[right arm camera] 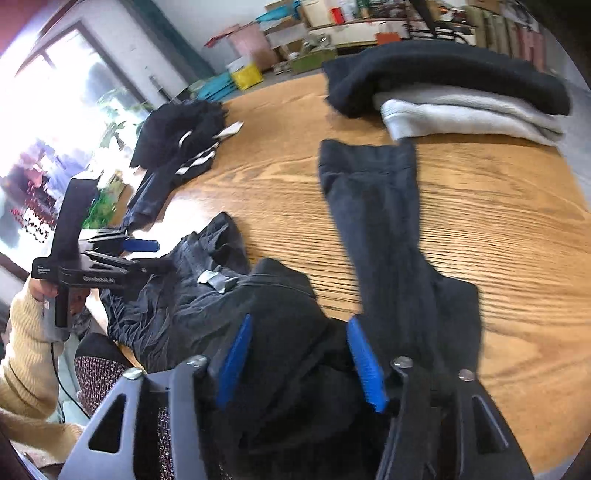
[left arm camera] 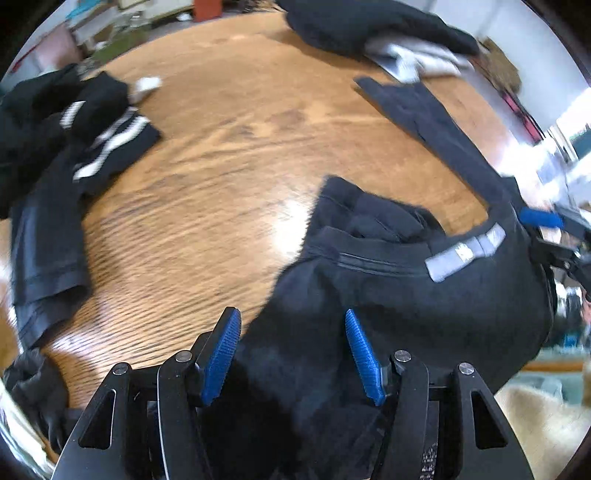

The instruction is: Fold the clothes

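Note:
Dark trousers [left arm camera: 406, 295] with a grey waistband label [left arm camera: 465, 251] lie bunched at the near edge of the wooden table [left arm camera: 240, 129]. One leg [right arm camera: 373, 206] stretches flat toward the far side. My left gripper [left arm camera: 291, 325] is open, its blue fingers spread wide with the dark cloth lying between them. My right gripper [right arm camera: 299, 328] is also open, with black cloth between its fingers. In the right wrist view the left gripper [right arm camera: 140, 245] sits over the waistband area, held by a hand in a cream sleeve [right arm camera: 26, 332]. The right gripper [left arm camera: 543, 218] shows at the left wrist view's right edge.
A heap of black clothes with white stripes [left arm camera: 92, 129] [right arm camera: 184, 140] lies at the table's left side. A folded stack, black over grey [right arm camera: 443, 85] [left arm camera: 369, 29], sits at the far edge. A small white object [left arm camera: 147, 85] lies near the heap. Boxes and shelves stand beyond the table.

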